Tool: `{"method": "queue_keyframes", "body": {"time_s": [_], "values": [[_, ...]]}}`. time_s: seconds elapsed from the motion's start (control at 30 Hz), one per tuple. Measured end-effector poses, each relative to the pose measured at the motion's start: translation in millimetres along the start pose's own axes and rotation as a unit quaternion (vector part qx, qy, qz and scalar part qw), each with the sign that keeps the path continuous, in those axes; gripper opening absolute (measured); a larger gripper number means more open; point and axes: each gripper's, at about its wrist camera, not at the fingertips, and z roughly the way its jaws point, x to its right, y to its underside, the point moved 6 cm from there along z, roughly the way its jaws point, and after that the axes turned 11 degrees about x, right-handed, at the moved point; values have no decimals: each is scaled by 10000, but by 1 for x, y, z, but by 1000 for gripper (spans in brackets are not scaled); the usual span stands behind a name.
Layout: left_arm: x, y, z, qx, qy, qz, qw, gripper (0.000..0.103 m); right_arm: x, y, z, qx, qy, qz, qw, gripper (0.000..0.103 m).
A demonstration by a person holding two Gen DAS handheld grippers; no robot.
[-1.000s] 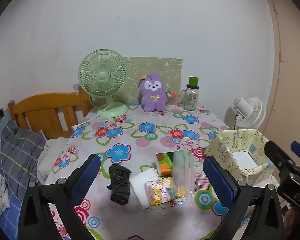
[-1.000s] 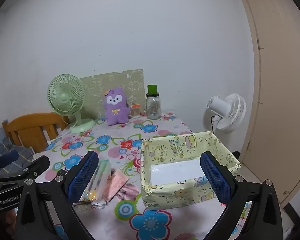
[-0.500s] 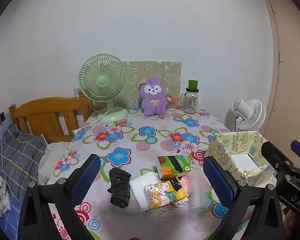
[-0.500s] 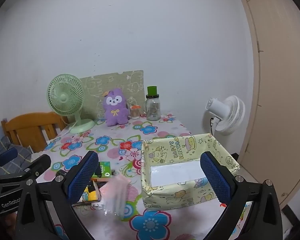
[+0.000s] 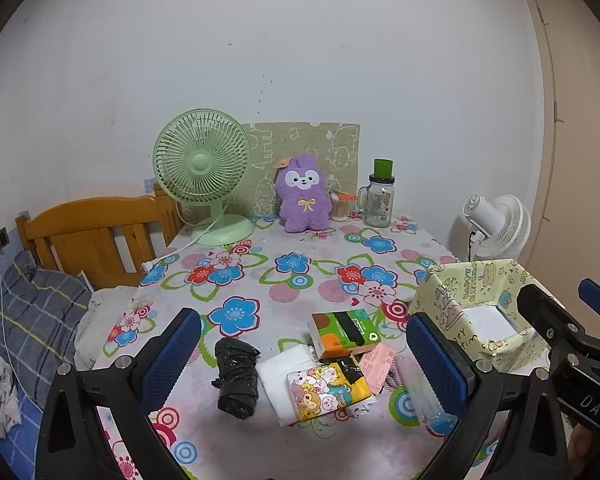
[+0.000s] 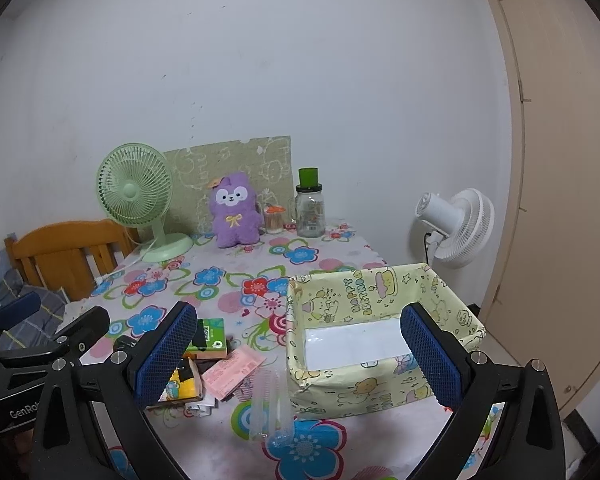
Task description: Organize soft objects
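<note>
Both grippers, left gripper and right gripper, spread wide and empty over table; soft packets clustered just left of yellow box; best pinch one packet's edge alone.

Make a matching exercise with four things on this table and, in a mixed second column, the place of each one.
Things:
1. purple plush toy
2. black bag roll
3. yellow paper box
4. clear plastic bottle

Places:
A. lying flat just in front of the box's left corner
B. near right part of the table
C. far edge, between green fan and glass jar
D. left of the tissue packs

Pairs: 1-C, 2-D, 3-B, 4-A
</note>
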Motion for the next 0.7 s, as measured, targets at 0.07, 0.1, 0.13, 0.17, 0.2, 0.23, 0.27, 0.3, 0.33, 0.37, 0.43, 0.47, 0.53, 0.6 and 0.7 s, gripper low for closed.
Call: {"method": "queue_keyframes", "body": {"time_s": [0.07,0.1,0.13,0.17,0.2,0.23,0.27,0.3,0.33,0.37,0.43,0.47,0.53,0.6,0.7], "values": [[1,0,0,-9,-1,5,10000,103,0,1,0,1,-7,-5,10000,103],[0,1,0,-1,-7,7,10000,103,-1,1,0,-2,-1,-9,10000,103],[0,1,0,4,-4,7,10000,103,-1,2,0,-2,-2,-12,10000,103],[0,1,0,6,-6,9,10000,103,-2,2,0,-3,-7,-15,10000,103],[0,0,-1,11,-2,5,10000,103,-2,2,0,-1,-12,-15,10000,103],[0,0,0,3,-2,4,10000,103,-2,2,0,-2,-14,-15,10000,103],[0,0,0,-3,-1,4,10000,102,-3,2,0,-1,-21,-20,10000,103],[0,0,0,2,-3,6,10000,102,-4,2,0,0,-20,-25,10000,103],[0,0,0,-2,1,7,10000,102,-3,2,0,-3,-18,-26,10000,103],[0,0,0,-6,5,2,10000,102,-3,2,0,-1,-19,-23,10000,103],[0,0,0,4,0,6,10000,102,-3,2,0,-6,-21,-14,10000,103],[0,0,0,4,1,5,10000,102,-3,2,0,0,-20,-20,10000,103],[1,1,0,-1,-3,12,10000,102,-3,2,0,1,-23,-21,10000,103],[0,1,-1,3,-3,12,10000,102,-3,1,1,4,-26,-15,10000,103],[-1,0,0,-10,6,-3,10000,102,-5,2,1,4,-34,-29,10000,103]]}}
